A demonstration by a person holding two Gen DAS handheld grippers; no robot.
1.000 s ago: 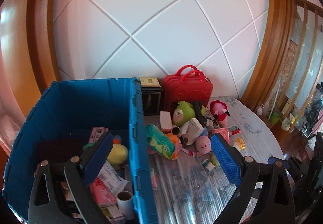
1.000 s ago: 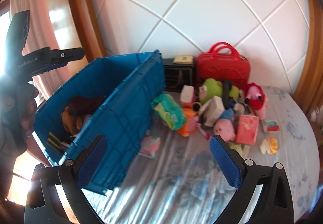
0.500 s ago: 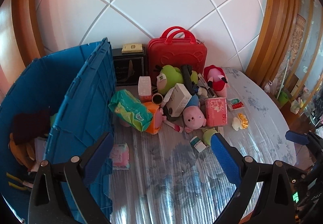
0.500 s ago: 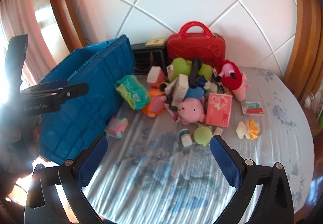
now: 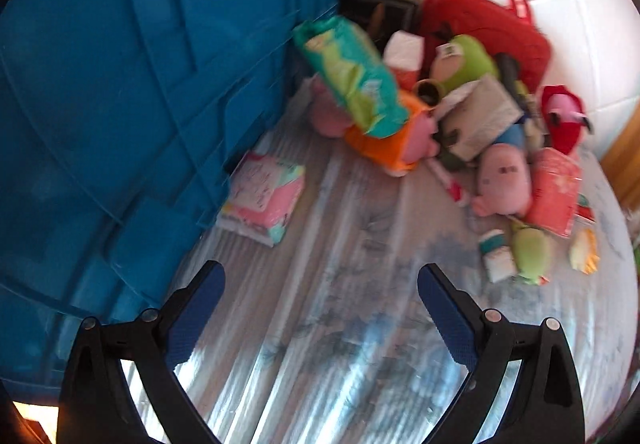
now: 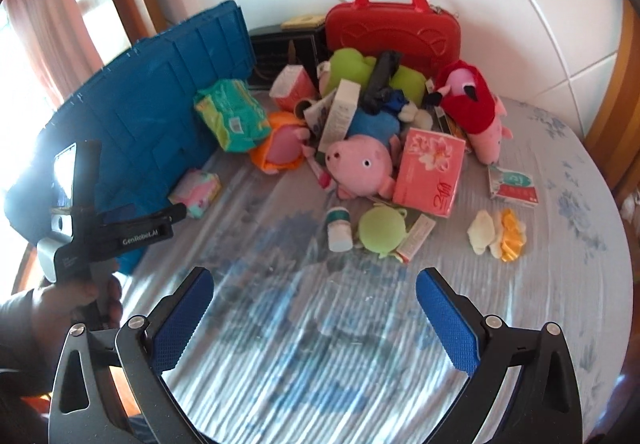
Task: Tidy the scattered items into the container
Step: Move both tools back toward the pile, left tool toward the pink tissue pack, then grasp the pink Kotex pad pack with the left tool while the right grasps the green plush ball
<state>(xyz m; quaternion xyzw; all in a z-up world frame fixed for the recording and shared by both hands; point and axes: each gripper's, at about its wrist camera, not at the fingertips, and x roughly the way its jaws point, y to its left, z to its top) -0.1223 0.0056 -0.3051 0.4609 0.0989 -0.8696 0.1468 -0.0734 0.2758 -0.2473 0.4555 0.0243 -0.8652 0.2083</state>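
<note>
**Both claws open above the counter, items not yet in the crate**

The blue crate [image 6: 160,92] stands at the far left of the counter [image 6: 560,284], which carries a striped blue-and-white cloth. A red case [image 6: 394,32] leans against the far wall. In front of it lies the pile of scattered items: a pink pig plush [image 6: 360,166], a green pack of wipes [image 6: 230,116] touching the crate wall, a pink tissue box [image 6: 430,172], and a small green ball [image 6: 380,230] near a little white bottle [image 6: 339,230]. A pastel packet [image 5: 262,200] lies just beside the crate. The left claw [image 5: 320,308] and the right claw [image 6: 314,312] both hang over bare cloth, fingers spread wide, holding nothing.
</note>
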